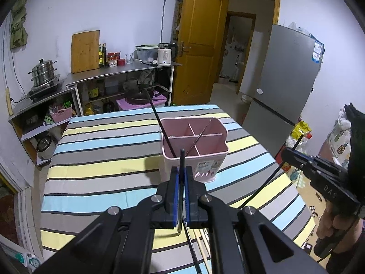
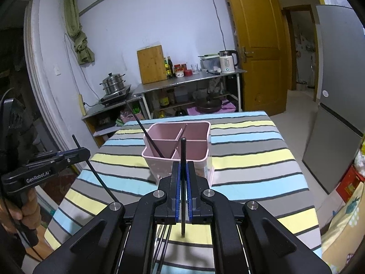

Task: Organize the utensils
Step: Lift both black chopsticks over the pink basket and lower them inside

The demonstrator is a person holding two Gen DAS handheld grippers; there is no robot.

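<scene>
Both tools were matte black, each with two fingers (image 1: 174,194) faced in blue ribbed pads. Behind the fingers, angular black linkage arms spread outward, pinned with round silver screws. The left gripper (image 2: 78,150) carried white "GenRobot.AI" lettering on its side — the right gripper (image 1: 288,153) showed "DAS". A thin black cable trailed below each pistol-style handle. A dark sleeve hung behind the right handle.

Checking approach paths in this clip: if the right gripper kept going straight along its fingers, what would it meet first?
Probably the pink plastic divided utensil holder, directly ahead of the right gripper, which is shut on a thin black chopstick. The near rim looks first in line, though depth is uncertain.
</scene>
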